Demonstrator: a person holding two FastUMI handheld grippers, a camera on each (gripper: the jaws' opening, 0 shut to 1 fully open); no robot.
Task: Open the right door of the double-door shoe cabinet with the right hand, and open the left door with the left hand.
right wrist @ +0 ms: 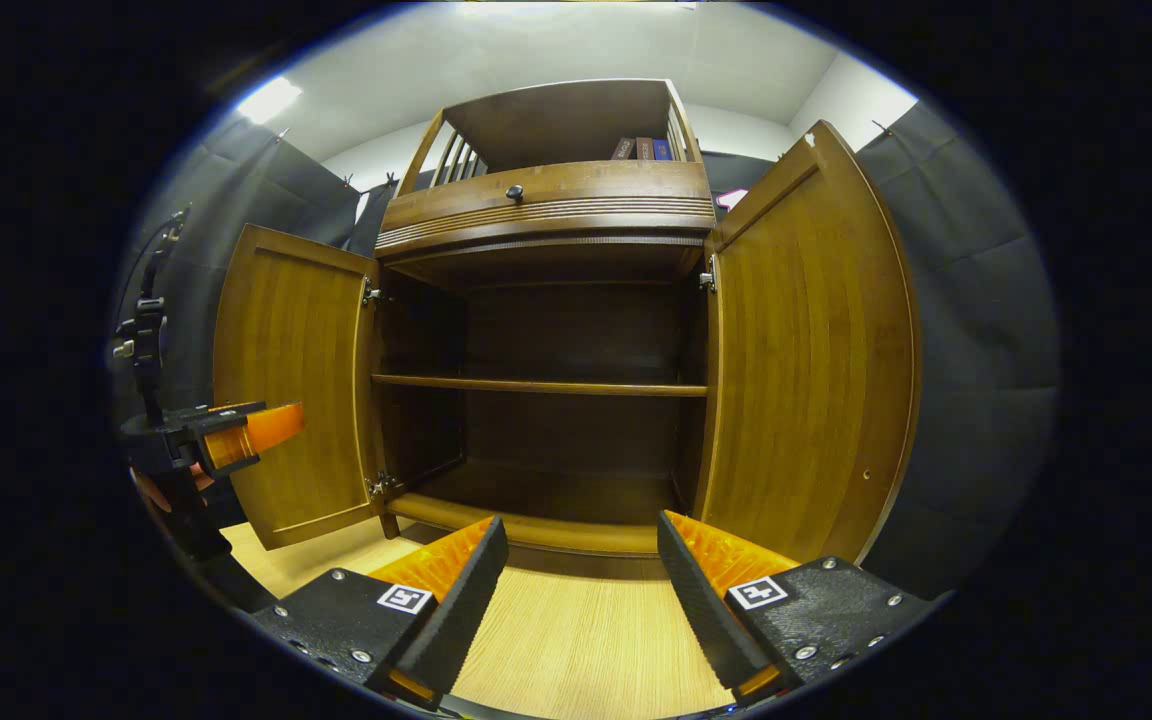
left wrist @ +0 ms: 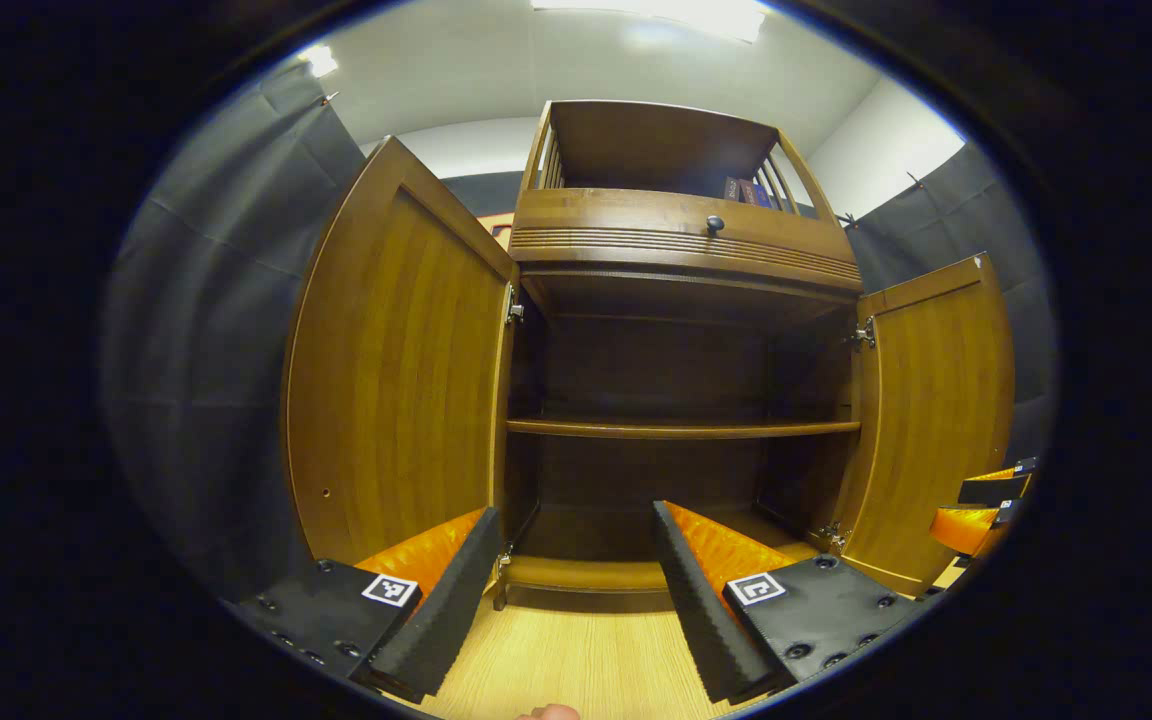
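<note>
Your shoe cabinet (left wrist: 681, 300) stands at the centre of the left gripper view with both doors swung wide: the left door (left wrist: 396, 370) fills the middle left of the frame and the right door (left wrist: 931, 410) stands at the middle right, each hanging on its hinges and showing its inner face. Between them you see the dark interior, crossed by one shelf (left wrist: 681, 428) at mid-height. Above the opening runs a ribbed drawer front with a small dark knob (left wrist: 714, 224), and over that a railed top shelf holds a few books (left wrist: 744, 190) at upper right of centre. In the right gripper view the cabinet sits centrally too, its right door (right wrist: 806, 350) large at the right. Your left gripper (left wrist: 571, 590) sits at the bottom of its own view, fingers spread wide with nothing between them, over the pale wood floor (left wrist: 576, 660). Your right gripper (right wrist: 581, 595) is likewise spread wide and holds nothing.
</note>
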